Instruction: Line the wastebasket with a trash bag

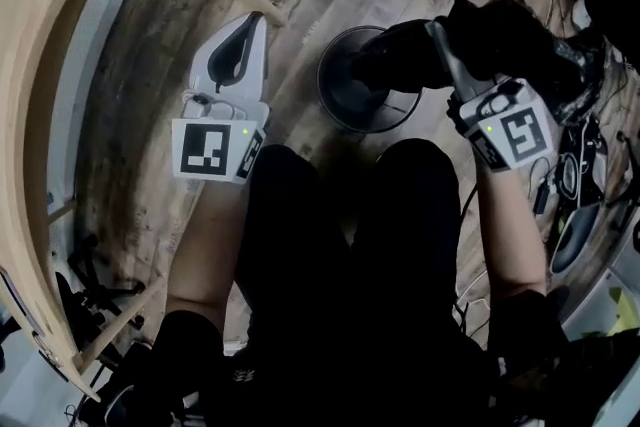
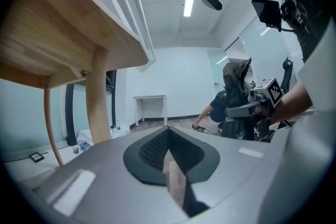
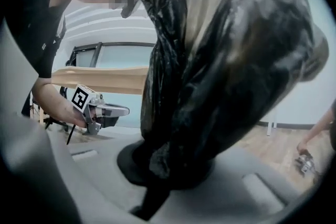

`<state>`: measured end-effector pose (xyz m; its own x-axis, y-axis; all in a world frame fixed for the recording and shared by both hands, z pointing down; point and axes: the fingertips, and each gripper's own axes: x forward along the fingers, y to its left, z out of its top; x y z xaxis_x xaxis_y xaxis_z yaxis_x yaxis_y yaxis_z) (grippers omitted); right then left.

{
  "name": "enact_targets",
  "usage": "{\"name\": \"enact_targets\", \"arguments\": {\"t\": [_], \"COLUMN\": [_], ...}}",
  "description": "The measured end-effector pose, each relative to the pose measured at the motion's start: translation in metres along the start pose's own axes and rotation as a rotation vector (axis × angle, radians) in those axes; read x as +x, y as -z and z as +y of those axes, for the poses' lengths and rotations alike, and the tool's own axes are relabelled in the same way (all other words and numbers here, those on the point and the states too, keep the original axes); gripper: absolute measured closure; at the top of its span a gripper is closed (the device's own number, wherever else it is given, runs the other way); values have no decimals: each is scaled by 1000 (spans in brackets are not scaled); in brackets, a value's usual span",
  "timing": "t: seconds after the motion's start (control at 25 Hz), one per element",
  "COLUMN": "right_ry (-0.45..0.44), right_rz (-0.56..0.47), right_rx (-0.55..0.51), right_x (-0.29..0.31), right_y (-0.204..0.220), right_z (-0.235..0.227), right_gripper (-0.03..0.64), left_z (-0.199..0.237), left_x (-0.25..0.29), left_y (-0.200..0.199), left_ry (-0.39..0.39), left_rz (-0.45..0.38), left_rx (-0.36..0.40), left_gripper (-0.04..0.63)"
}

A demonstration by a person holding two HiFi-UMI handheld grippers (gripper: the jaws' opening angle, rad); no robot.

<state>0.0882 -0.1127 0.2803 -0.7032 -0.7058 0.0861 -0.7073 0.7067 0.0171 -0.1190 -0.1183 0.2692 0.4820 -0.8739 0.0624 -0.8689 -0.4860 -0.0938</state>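
A dark round wastebasket [image 1: 352, 93] stands on the wooden floor in front of my knees. My right gripper [image 1: 438, 25] is shut on a crumpled black trash bag [image 1: 500, 35], which bunches above and to the right of the basket's rim. In the right gripper view the trash bag [image 3: 226, 71] fills most of the picture and is pinched between the right gripper [image 3: 152, 186] jaws. My left gripper [image 1: 256, 19] hangs to the left of the basket, shut and holding nothing. The left gripper view shows the left gripper [image 2: 169, 134] closed, with the bag [image 2: 236, 86] hanging across from it.
A curved wooden table [image 1: 60, 65] with a round leg [image 2: 97, 97] stands close on the left. Cables and dark gear [image 1: 575, 165] lie on the floor at the right. A person [image 2: 210, 110] crouches at the back, near a white desk [image 2: 151, 105].
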Motion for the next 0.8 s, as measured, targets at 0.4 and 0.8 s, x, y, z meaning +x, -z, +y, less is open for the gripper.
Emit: {"name": "enact_targets", "arguments": {"t": [0.4,0.8], "right_ry": [-107,-235], "right_rz": [35,104], "right_rx": [-52,-81], "right_x": [7,19], "right_y": [58,105], "right_z": [22,49], "right_gripper": [615,614], "left_z": [-8,-20], "left_x": [14,16], "left_y": [47,78], "left_ry": [47,62], "left_rz": [-24,-4], "left_rx": [41,51], "left_gripper": [592,592]}}
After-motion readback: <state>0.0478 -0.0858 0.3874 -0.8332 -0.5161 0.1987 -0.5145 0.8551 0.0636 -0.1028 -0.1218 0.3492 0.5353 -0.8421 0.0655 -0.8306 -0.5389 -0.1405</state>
